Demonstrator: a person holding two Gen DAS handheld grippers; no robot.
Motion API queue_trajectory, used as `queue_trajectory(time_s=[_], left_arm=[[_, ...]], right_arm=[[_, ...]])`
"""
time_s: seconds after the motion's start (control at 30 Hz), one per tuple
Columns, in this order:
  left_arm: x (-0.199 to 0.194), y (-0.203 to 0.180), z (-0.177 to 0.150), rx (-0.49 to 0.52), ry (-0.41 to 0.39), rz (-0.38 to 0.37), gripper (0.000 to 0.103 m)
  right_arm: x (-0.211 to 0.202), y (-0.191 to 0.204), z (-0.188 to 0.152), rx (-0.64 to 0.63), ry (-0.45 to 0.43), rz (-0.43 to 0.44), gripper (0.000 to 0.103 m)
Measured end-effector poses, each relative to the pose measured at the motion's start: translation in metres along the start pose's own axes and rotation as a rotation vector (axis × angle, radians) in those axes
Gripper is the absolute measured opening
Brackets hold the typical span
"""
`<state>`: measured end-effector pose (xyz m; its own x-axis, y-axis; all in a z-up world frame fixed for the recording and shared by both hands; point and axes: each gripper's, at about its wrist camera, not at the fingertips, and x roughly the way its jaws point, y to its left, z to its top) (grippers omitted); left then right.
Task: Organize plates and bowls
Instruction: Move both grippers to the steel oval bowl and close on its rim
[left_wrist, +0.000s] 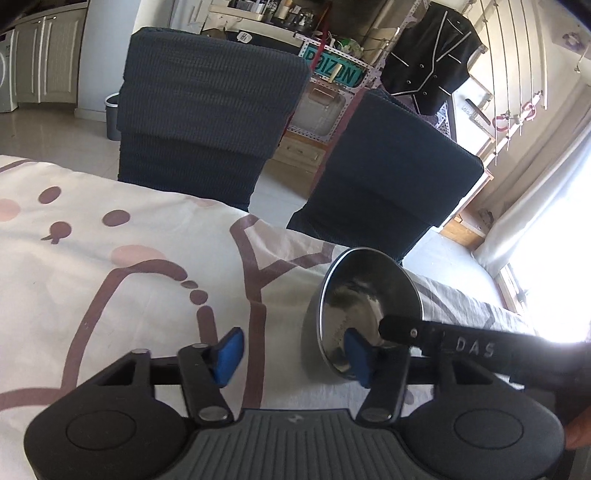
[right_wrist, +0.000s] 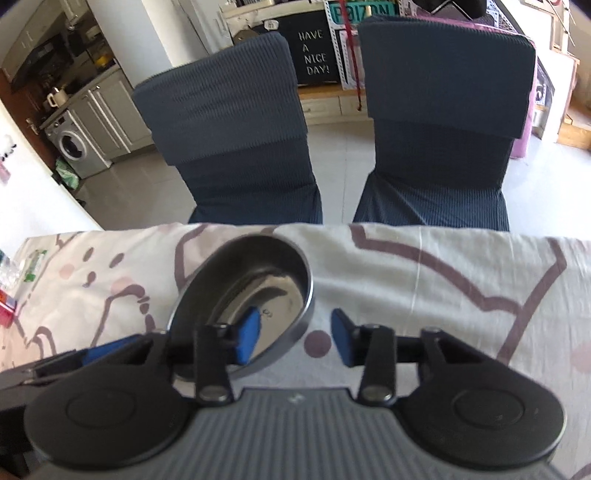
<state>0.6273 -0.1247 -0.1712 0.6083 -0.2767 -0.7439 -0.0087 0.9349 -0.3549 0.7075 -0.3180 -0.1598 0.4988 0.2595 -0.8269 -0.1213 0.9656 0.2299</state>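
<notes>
Steel is what I am working with: one round stainless steel bowl (right_wrist: 243, 299) sits low and left of centre in the right wrist picture, on the cream tablecloth with mauve lines and dots (right_wrist: 424, 266). My right gripper (right_wrist: 293, 338) straddles the bowl's near rim, one blue pad inside, the other outside over the cloth, jaws part spread and not yet pressing. In the left wrist picture the same bowl (left_wrist: 369, 306) lies low and right of centre, and my left gripper (left_wrist: 295, 354) has one pad inside it and the other well out over the cloth, also not pinching. Two dark blue covered chairs (right_wrist: 236, 122) stand beyond. I judge that only one claw should take the rim; I would seat the wall deep between the pads, squeeze squarely, then lift slowly, since thin polished steel may slip.
</notes>
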Motion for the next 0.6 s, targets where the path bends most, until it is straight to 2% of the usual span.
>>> queue_trajectory(time_s=[0.13,0.17,0.27,0.4,0.6], left_arm=[[0.003,-0.001,0.001,0.027,-0.017,-0.031,0.038],[0.004,-0.003,0.001,0.039,-0.021,-0.038,0.031],[0.005,-0.009,0.002,0.084,-0.026,-0.057,0.010],[0.000,-0.016,-0.001,0.137,-0.020,-0.060,0.006],[-0.017,-0.024,-0.008,0.171,0.010,-0.083,0.005]], right_arm=[[-0.001,0.001,-0.004,0.016,-0.007,-0.023,0.023],[-0.002,0.001,-0.005,0.023,-0.011,-0.029,0.019],[-0.007,0.000,-0.007,0.030,-0.017,-0.034,0.017],[-0.014,0.005,-0.010,0.005,-0.027,-0.052,0.015],[-0.038,0.007,-0.019,0.002,-0.033,-0.077,0.012]])
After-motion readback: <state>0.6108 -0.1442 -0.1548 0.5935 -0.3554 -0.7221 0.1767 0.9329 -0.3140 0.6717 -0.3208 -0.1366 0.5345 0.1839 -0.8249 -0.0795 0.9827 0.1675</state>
